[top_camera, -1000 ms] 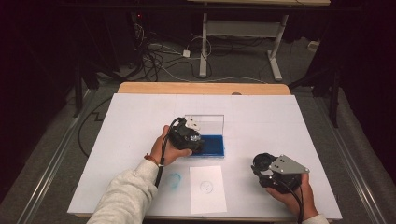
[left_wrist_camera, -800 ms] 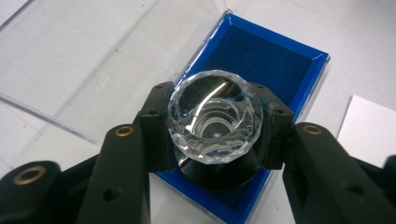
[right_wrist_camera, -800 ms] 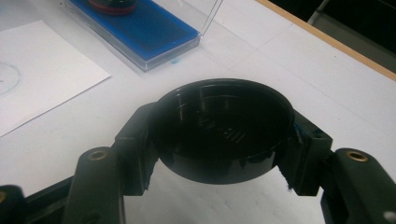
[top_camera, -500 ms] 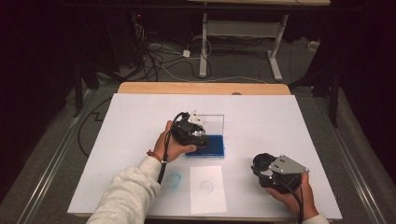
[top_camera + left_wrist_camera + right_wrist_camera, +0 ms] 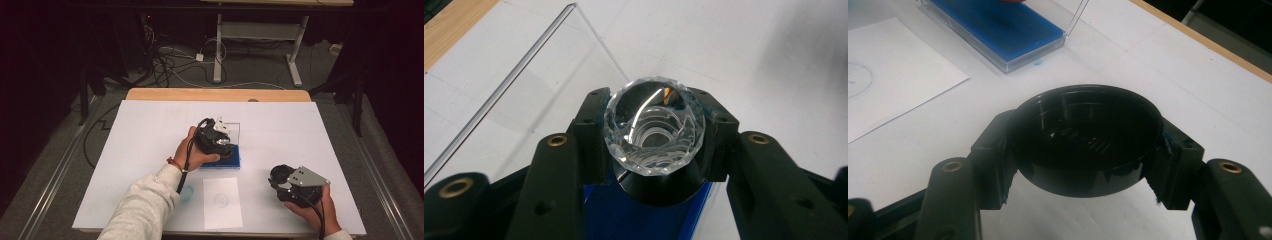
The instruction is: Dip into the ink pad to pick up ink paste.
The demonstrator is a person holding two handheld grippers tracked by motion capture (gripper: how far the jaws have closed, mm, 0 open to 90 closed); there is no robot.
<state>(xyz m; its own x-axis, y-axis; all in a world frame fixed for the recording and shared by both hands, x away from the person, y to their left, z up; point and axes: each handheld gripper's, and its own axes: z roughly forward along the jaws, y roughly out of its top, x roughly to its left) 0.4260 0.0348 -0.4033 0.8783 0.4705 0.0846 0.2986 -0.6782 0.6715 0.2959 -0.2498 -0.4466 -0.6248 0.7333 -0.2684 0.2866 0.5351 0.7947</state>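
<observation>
My left gripper (image 5: 222,147) (image 5: 654,137) is shut on a stamp with a clear faceted knob (image 5: 654,131) and a black body (image 5: 664,192). It hovers over the blue ink pad (image 5: 234,159) (image 5: 619,220), whose clear lid (image 5: 234,131) (image 5: 524,75) stands open behind it. Near the front right of the table my right gripper (image 5: 278,177) (image 5: 1085,150) is shut on a round black cap (image 5: 1088,140), held hollow side up. The ink pad (image 5: 998,27) lies farther off in the right gripper view.
A white paper card (image 5: 222,202) (image 5: 893,85) with a faint round mark lies at the front middle of the white table top (image 5: 150,130). A small blue smudge (image 5: 186,192) sits left of the card. Cables and desk legs lie on the floor behind.
My left gripper has risen and shifted a little right and away with the stamp, over the ink pad. The right gripper has stayed still.
</observation>
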